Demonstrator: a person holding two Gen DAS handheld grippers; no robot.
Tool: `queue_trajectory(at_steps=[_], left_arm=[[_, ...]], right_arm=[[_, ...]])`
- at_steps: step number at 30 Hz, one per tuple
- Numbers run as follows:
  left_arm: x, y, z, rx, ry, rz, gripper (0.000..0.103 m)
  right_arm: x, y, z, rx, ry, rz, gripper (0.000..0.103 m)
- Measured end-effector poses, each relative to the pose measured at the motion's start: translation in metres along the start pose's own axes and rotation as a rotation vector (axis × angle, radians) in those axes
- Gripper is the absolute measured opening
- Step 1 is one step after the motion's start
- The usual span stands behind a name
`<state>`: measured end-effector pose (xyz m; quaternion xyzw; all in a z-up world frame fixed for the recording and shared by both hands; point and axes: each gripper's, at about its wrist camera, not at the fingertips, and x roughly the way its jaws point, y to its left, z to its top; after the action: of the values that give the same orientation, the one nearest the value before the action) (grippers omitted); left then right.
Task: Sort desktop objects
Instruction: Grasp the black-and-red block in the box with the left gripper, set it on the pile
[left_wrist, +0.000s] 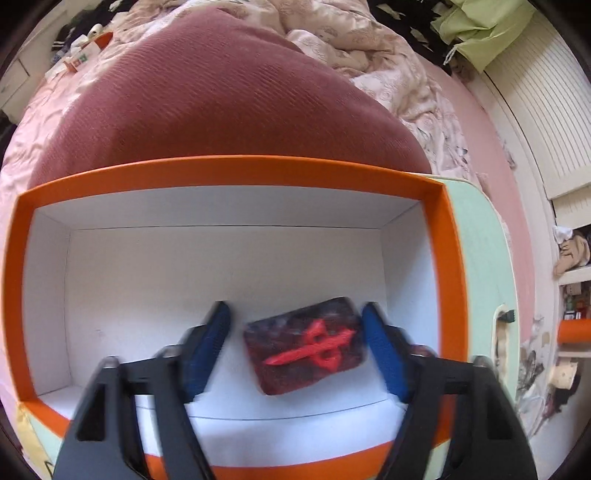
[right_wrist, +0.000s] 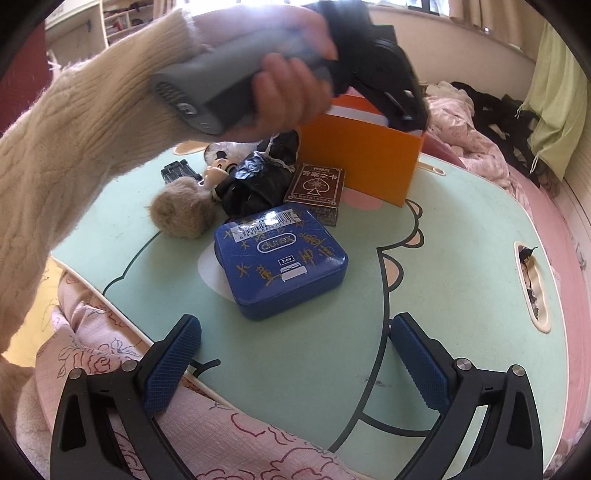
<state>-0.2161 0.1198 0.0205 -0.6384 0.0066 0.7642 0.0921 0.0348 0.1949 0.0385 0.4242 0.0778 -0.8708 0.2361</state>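
Reaching down into the orange box (left_wrist: 236, 173), the left gripper (left_wrist: 295, 350) has its blue-padded jaws spread wide around a dark rectangular pad with a red sword emblem (left_wrist: 306, 350). That pad sits tilted on the white floor of the box, between the two fingers; its right end is just beside the right pad, though blur makes it hard to tell whether they touch, and a clear gap shows on the left side. Beyond the far wall of the box lies a dusky red cushion (left_wrist: 207, 92), and to the right a strip of the mint-green table (left_wrist: 480, 266) shows.

From the right wrist view, the right gripper (right_wrist: 295, 354) hangs wide and holds nothing, near the front edge of the same mint table (right_wrist: 424, 258), above a pink floral quilt (right_wrist: 236, 435). Just beyond it rests a blue tin (right_wrist: 280, 258) with a barcode label. Farther off, a brown card box (right_wrist: 317, 192) sits in front of the orange box (right_wrist: 365, 158). Left of the card box lie a crumpled black bag (right_wrist: 255, 181), a small figurine head (right_wrist: 218, 170), a tan fur pompom (right_wrist: 181, 210) and a dark clip (right_wrist: 181, 171). The person's left hand (right_wrist: 291, 85), in a cream sleeve, grips the other tool's handle over the orange box
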Motion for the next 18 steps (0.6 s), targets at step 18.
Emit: queue_trajectory(at_steps=[18], left_arm=[[-0.128, 0.122, -0.152, -0.081, -0.367, -0.289, 0.046]], right_arm=[[0.000, 0.001, -0.002, 0.000, 0.002, -0.004, 0.103]])
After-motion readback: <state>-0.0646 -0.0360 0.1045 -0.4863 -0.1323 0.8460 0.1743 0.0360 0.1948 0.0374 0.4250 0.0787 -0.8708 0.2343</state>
